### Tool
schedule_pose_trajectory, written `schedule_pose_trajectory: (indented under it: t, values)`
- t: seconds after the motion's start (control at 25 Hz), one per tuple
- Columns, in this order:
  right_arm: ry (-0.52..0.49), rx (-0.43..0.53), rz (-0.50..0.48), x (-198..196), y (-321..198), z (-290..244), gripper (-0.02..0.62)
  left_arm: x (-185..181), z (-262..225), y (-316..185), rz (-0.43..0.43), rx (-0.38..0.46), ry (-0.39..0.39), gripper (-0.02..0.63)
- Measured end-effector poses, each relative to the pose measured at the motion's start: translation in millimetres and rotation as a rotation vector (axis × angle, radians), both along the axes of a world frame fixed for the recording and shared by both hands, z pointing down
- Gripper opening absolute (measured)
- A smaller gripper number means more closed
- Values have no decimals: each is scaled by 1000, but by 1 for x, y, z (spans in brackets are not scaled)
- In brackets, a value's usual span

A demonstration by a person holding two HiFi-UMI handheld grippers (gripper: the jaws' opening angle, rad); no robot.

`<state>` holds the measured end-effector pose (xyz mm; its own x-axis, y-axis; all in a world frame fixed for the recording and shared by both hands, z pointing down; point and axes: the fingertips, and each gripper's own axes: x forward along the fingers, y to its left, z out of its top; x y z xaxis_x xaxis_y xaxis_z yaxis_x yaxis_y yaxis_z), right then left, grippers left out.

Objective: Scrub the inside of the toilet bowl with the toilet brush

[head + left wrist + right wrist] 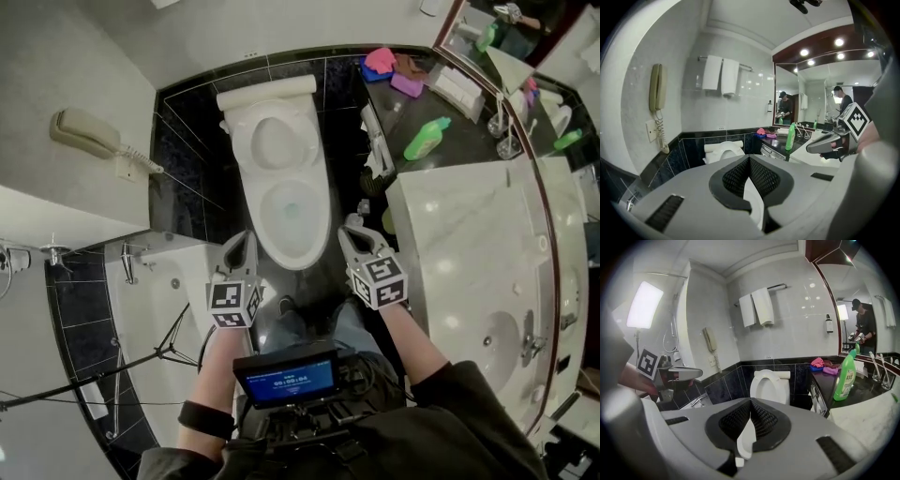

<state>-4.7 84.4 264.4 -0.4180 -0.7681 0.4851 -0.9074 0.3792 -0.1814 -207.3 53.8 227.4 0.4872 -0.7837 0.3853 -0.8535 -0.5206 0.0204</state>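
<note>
The white toilet (281, 178) stands against the black tiled wall with its seat and lid raised, and water shows in the bowl. My left gripper (246, 236) hovers at the bowl's front left, shut and empty. At the front right is my right gripper (351, 223), also shut with nothing in it. In the left gripper view the jaws (750, 158) meet at the tip with the toilet (723, 151) beyond. The right gripper view shows the same, jaws (750, 401) closed before the toilet (769, 383). What looks like the toilet brush (375, 150), a white handle in a dark holder, stands right of the toilet.
A green bottle (427, 139) and pink and purple cloths (389, 66) lie on the dark counter at right. The marble sink counter (469, 244) fills the right side, a bathtub (141, 309) the left. A wall phone (89, 134) hangs at left; a tripod leg (141, 361) crosses the tub.
</note>
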Motion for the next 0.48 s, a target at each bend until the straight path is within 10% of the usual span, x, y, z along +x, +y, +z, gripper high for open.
schedule_pose_trajectory:
  t: [0.48]
  values:
    - [82, -216, 230, 68, 2, 143, 97, 94, 88, -1, 280, -95, -23, -5]
